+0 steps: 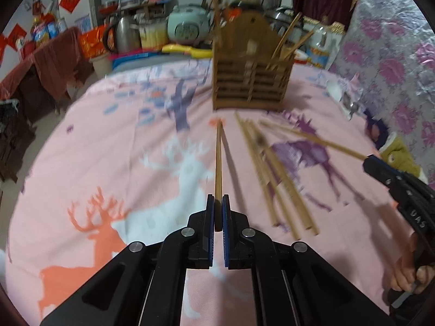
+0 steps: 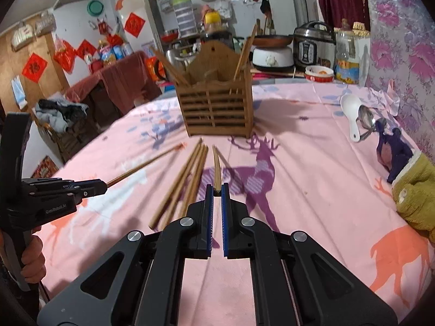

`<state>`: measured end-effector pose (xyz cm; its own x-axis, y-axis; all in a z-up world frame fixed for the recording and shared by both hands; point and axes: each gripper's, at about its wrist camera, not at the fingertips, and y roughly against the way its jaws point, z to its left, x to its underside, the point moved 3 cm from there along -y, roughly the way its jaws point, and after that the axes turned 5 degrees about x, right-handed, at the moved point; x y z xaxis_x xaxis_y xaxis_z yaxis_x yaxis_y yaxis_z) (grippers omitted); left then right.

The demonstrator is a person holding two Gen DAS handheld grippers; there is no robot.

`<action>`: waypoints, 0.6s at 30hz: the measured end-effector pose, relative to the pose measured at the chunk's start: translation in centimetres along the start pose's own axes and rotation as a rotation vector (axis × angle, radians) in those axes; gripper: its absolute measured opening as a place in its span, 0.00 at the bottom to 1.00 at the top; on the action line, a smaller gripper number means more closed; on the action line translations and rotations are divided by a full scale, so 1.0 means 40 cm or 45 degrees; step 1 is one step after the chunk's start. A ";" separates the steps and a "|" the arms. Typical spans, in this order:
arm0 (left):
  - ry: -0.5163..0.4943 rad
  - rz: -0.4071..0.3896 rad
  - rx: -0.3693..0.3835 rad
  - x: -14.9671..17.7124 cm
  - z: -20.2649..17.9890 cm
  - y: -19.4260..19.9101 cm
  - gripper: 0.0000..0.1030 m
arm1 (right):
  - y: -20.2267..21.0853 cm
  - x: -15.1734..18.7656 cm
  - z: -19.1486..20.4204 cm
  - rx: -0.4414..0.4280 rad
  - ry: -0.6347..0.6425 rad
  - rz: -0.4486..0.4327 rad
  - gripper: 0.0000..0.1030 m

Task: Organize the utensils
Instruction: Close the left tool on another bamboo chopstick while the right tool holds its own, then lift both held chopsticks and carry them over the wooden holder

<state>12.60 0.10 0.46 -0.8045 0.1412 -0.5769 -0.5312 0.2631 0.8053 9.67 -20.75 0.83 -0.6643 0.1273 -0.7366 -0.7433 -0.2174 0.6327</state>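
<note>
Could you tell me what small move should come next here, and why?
Probably carry the left gripper forward and up toward the wooden holder: it is shut on chopsticks pointing at the holder, which already has some standing in it.

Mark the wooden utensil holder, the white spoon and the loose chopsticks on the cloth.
wooden utensil holder (image 2: 217, 111): right wrist view, slatted front wall.
white spoon (image 2: 350, 106): right wrist view, its bowl.
loose chopsticks (image 2: 185, 182): right wrist view, middle of the bundle.

Loose wooden chopsticks (image 2: 185, 184) lie fanned on the cloth before the upright slatted wooden holder (image 2: 217, 108).
</note>
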 end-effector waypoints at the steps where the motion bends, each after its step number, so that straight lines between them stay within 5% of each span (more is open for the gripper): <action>1: -0.012 -0.015 0.001 -0.014 -0.008 0.015 0.05 | 0.012 -0.011 0.000 -0.007 -0.003 -0.016 0.06; 10: -0.100 -0.141 0.020 -0.143 -0.096 0.141 0.05 | 0.122 -0.126 0.020 -0.002 0.045 -0.179 0.06; 18: -0.150 -0.133 0.005 -0.185 -0.139 0.135 0.06 | 0.106 -0.140 0.027 -0.004 0.054 -0.166 0.06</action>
<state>14.19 -4.80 9.84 -0.7079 0.2239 -0.6699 -0.6094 0.2858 0.7396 10.14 -21.33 7.91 -0.5581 0.1139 -0.8219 -0.8227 -0.2050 0.5303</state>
